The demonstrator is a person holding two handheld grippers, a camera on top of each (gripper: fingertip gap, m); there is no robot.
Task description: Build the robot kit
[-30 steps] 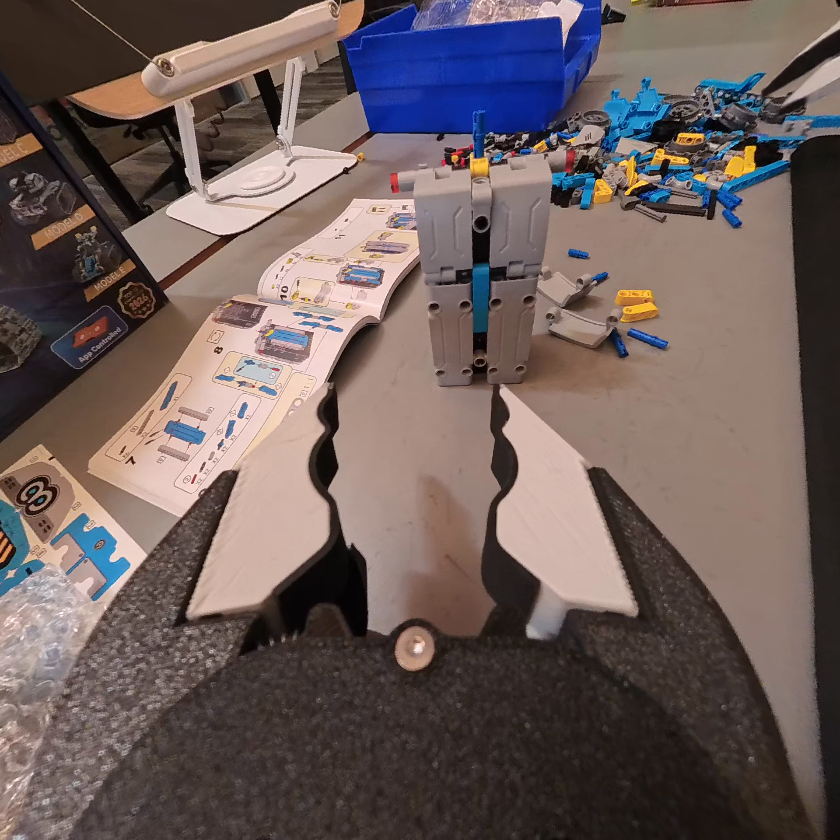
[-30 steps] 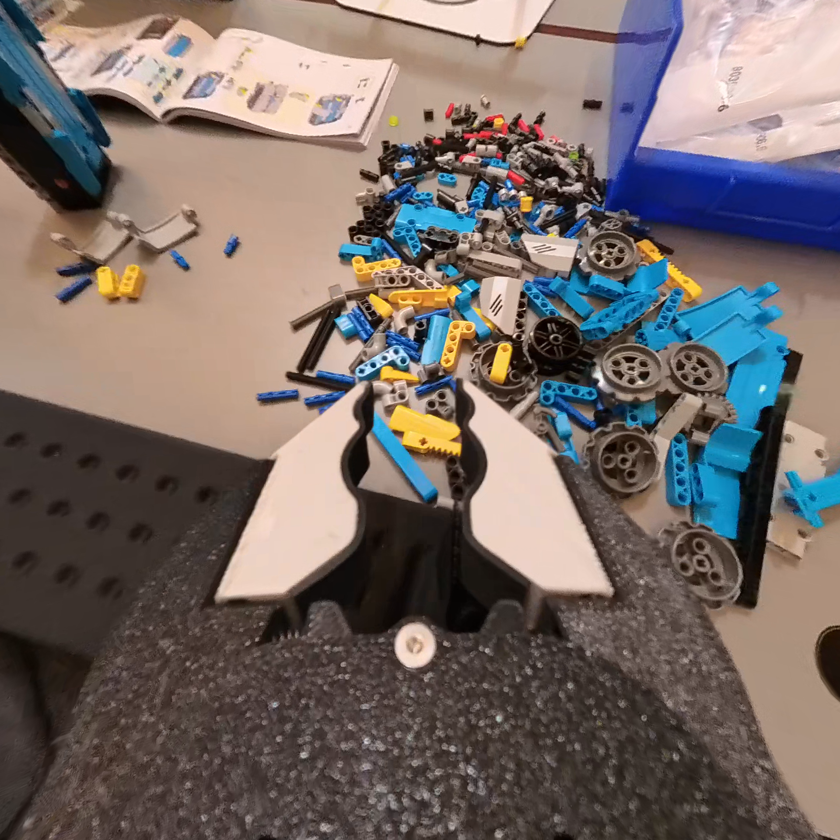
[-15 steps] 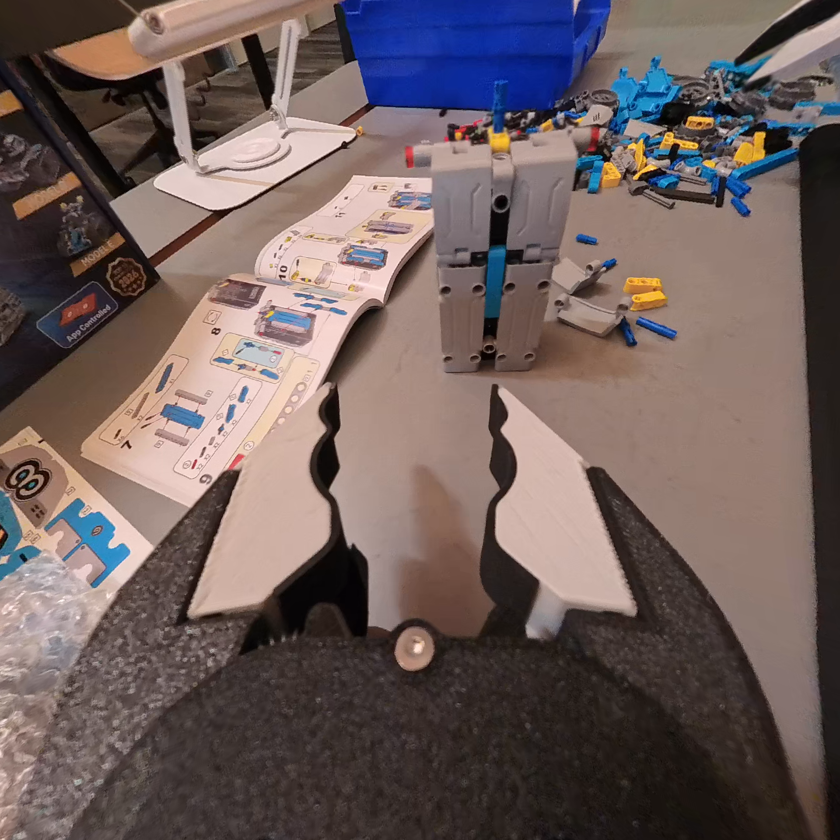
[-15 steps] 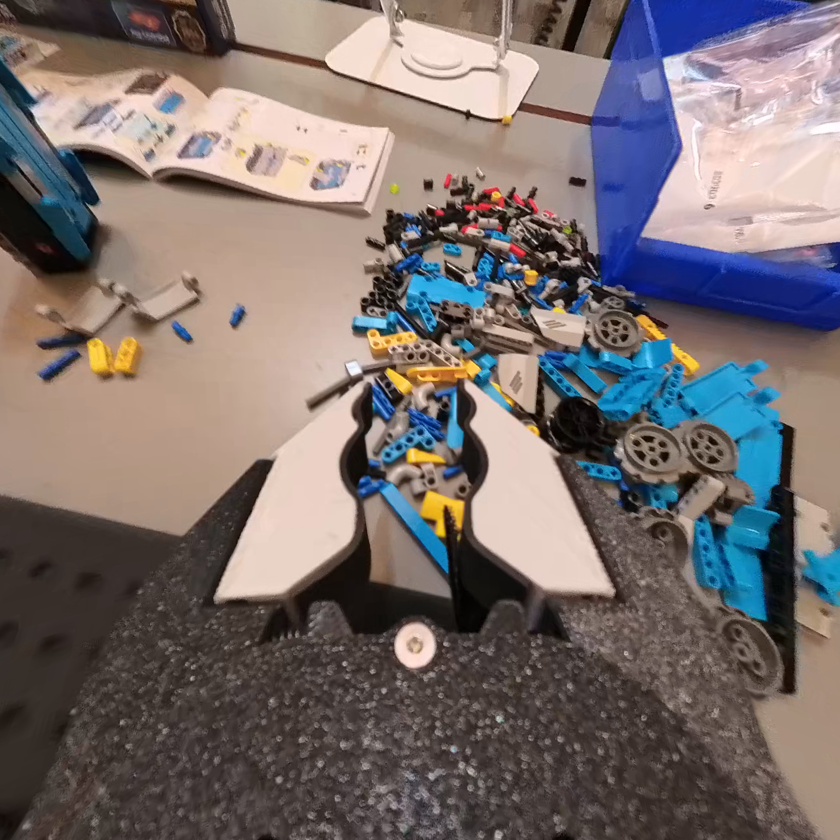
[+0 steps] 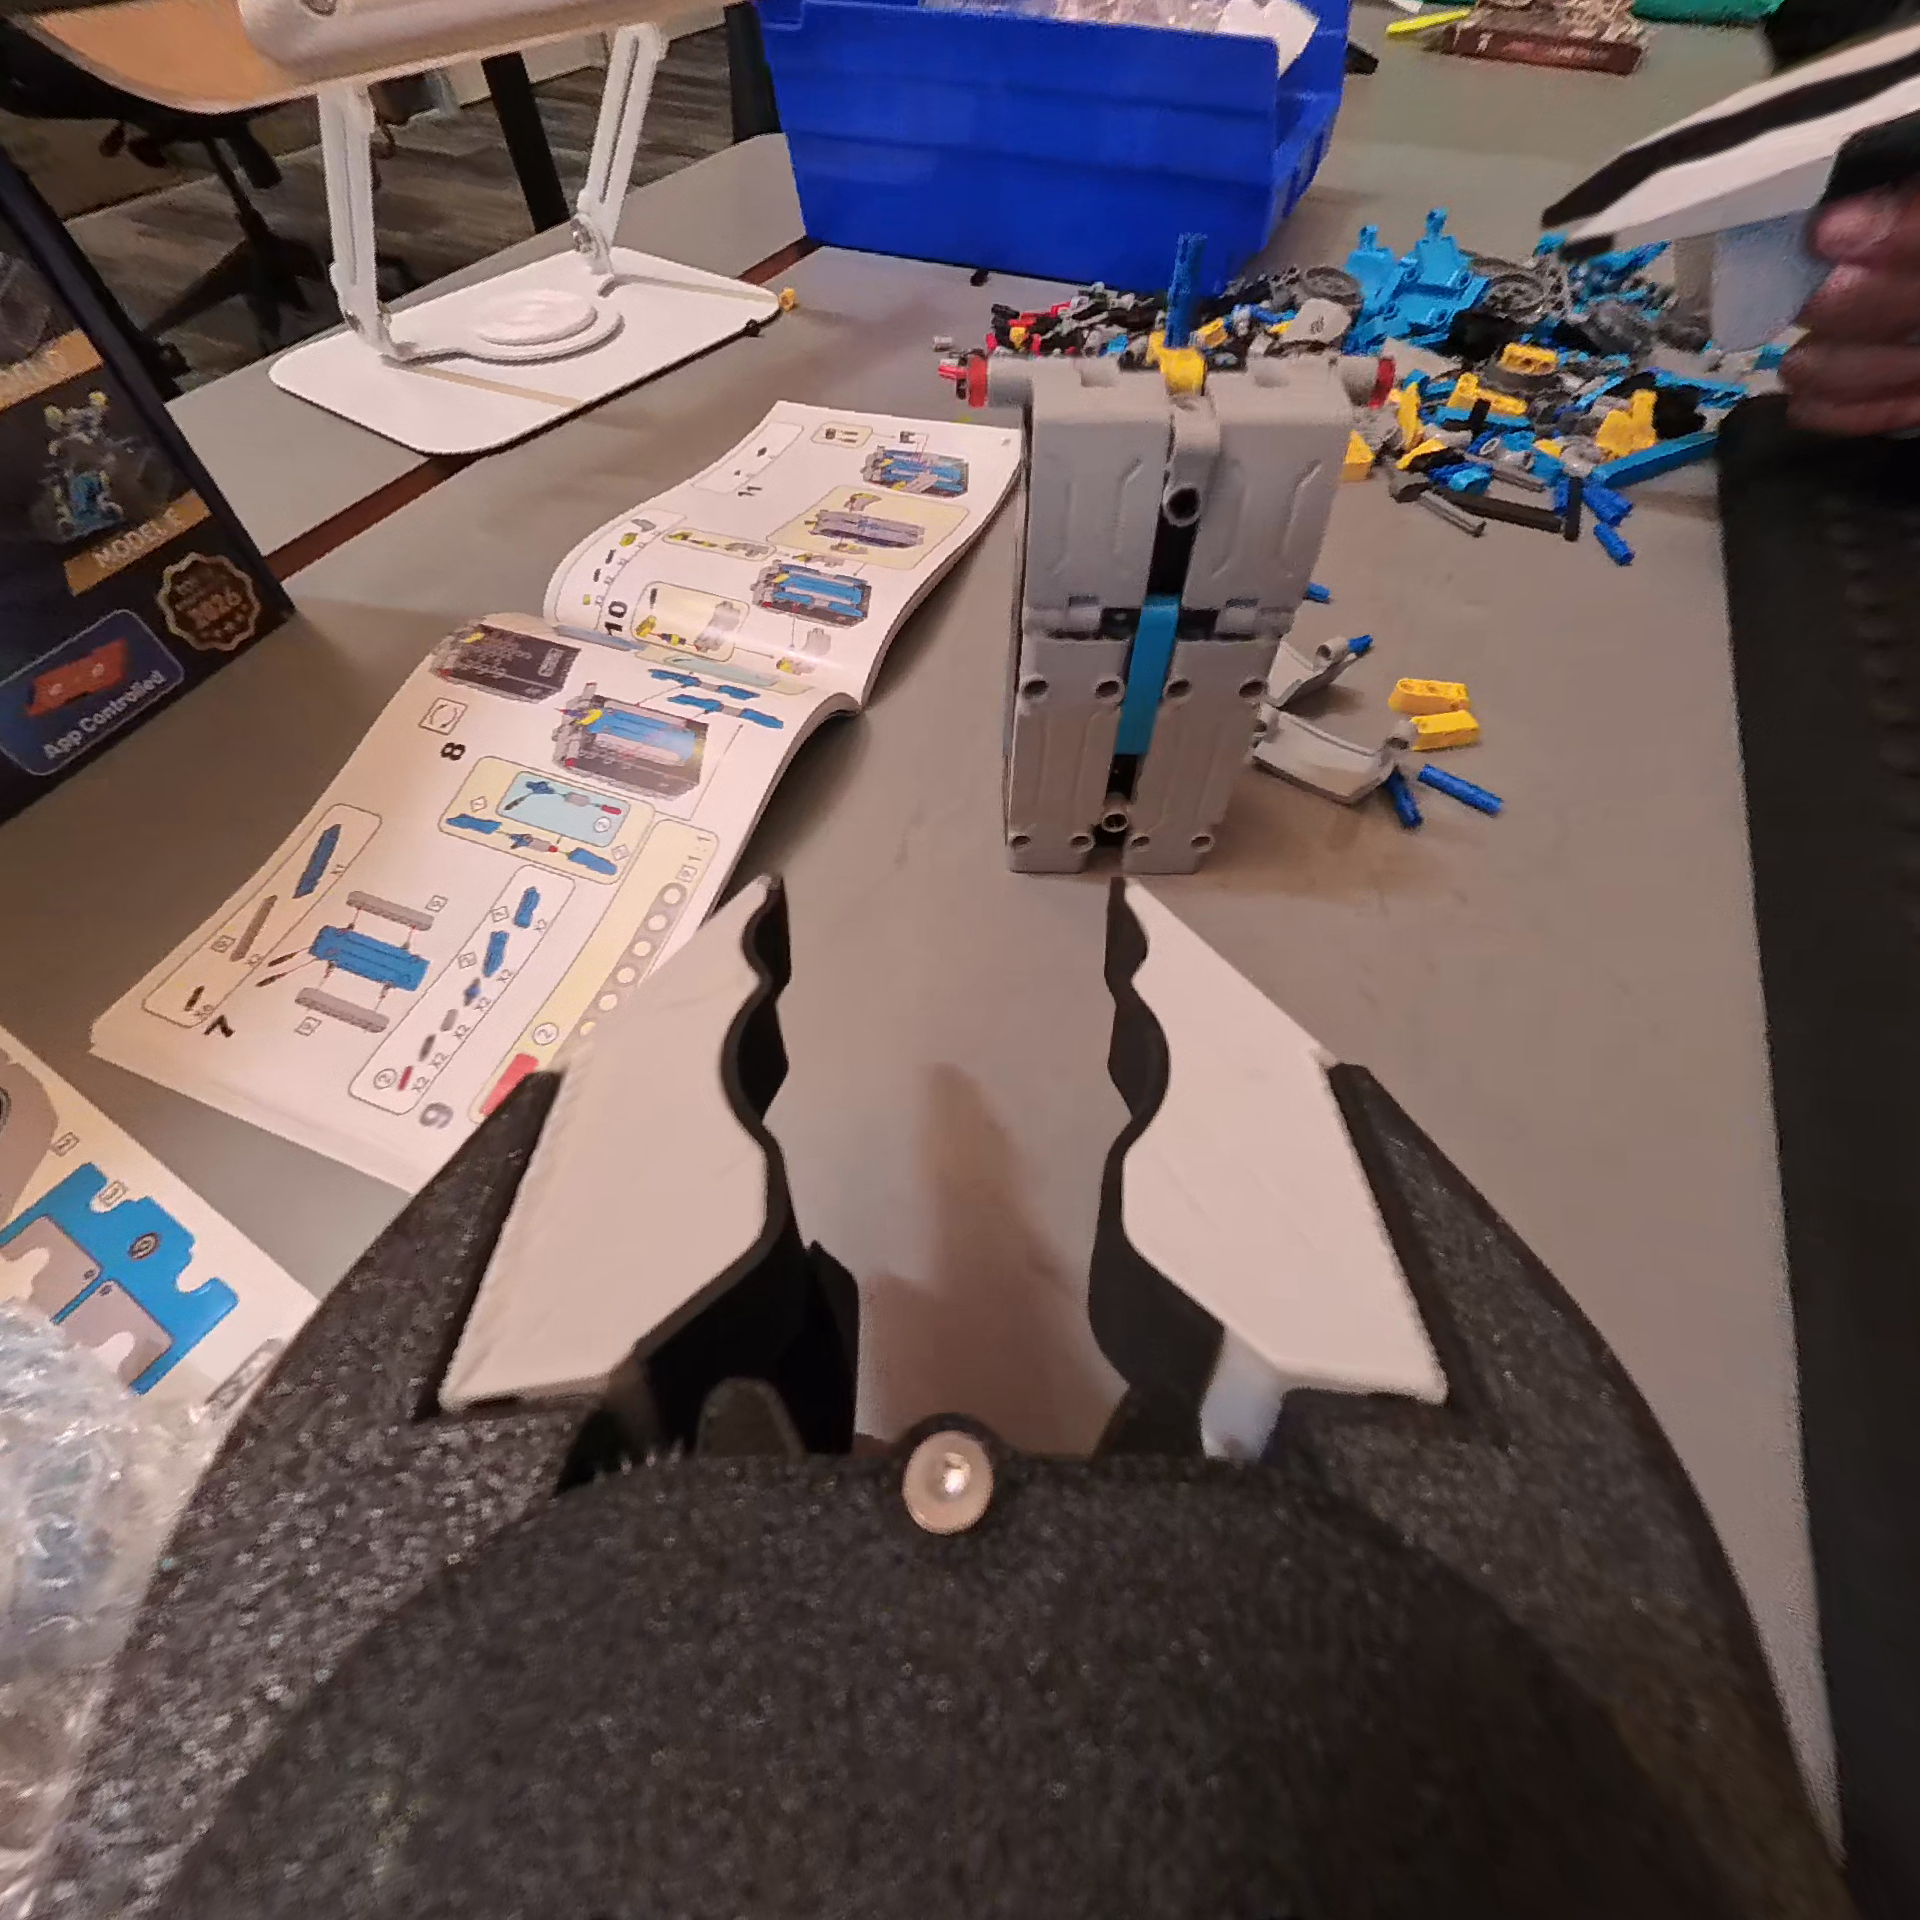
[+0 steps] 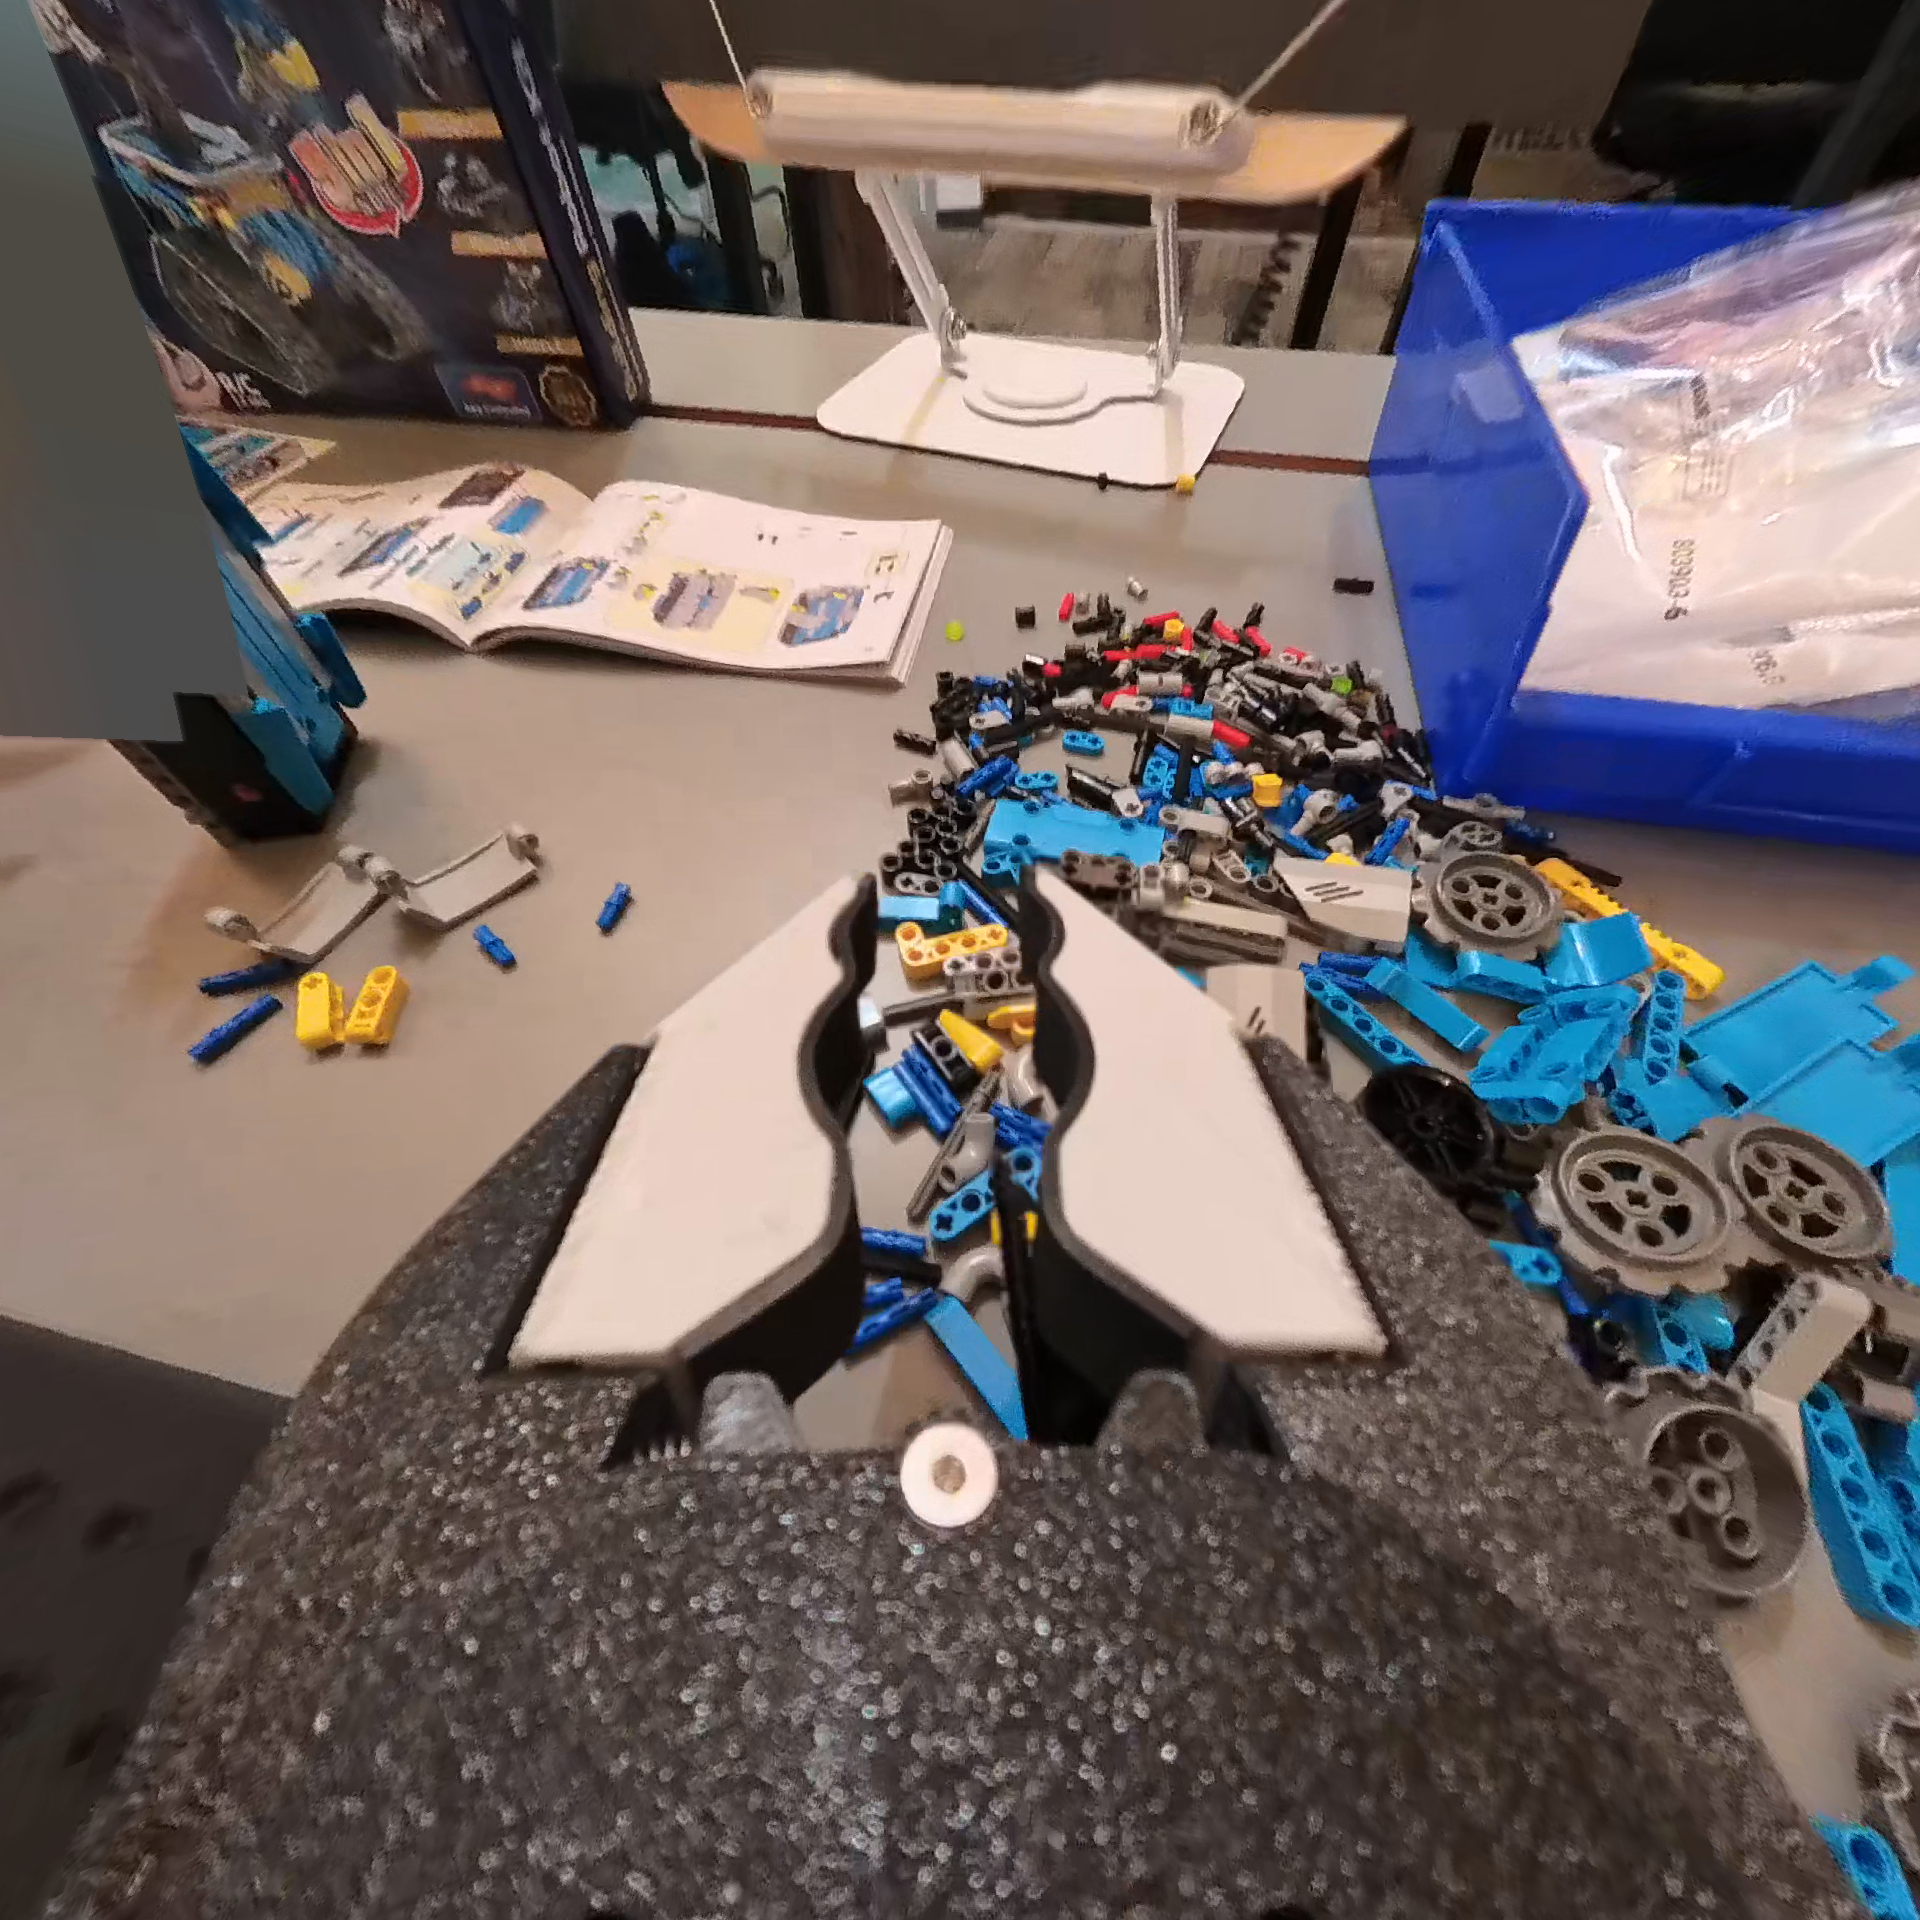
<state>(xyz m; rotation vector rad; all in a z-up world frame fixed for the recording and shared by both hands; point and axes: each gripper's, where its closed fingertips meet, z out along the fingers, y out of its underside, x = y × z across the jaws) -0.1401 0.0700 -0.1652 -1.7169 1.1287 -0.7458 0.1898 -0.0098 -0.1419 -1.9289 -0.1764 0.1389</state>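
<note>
My left gripper point(image 5: 943, 904) is open and empty, low over the grey table, its tips just short of an upright grey block assembly point(image 5: 1153, 623) with a blue strip down its middle. My right gripper point(image 6: 945, 883) is open by a narrow gap and hovers over a pile of blue, black, yellow and grey building parts point(image 6: 1195, 748); loose parts show between its fingers. A thin black strip runs along the inner side of its right finger; I cannot tell what it is. The right gripper also shows at the top right of the left wrist view point(image 5: 1714, 177). The assembly shows at the left of the right wrist view point(image 6: 270, 717).
An open instruction booklet point(image 5: 582, 790) lies left of the assembly. Two grey curved panels point(image 6: 395, 894) and yellow pieces point(image 6: 348, 1006) lie beside it. A blue bin point(image 6: 1475, 582) holding a plastic bag, a white stand point(image 6: 1029, 405), a printed box point(image 6: 343, 208) and a black mat point(image 5: 1829, 935) ring the table. The tips of one gripper are about 35 cm away from the tips of the other.
My right gripper has tilted up and moved forward over the pile, its jaws a little closer together. My left gripper has drifted slightly left and nearer the grey assembly, still open.
</note>
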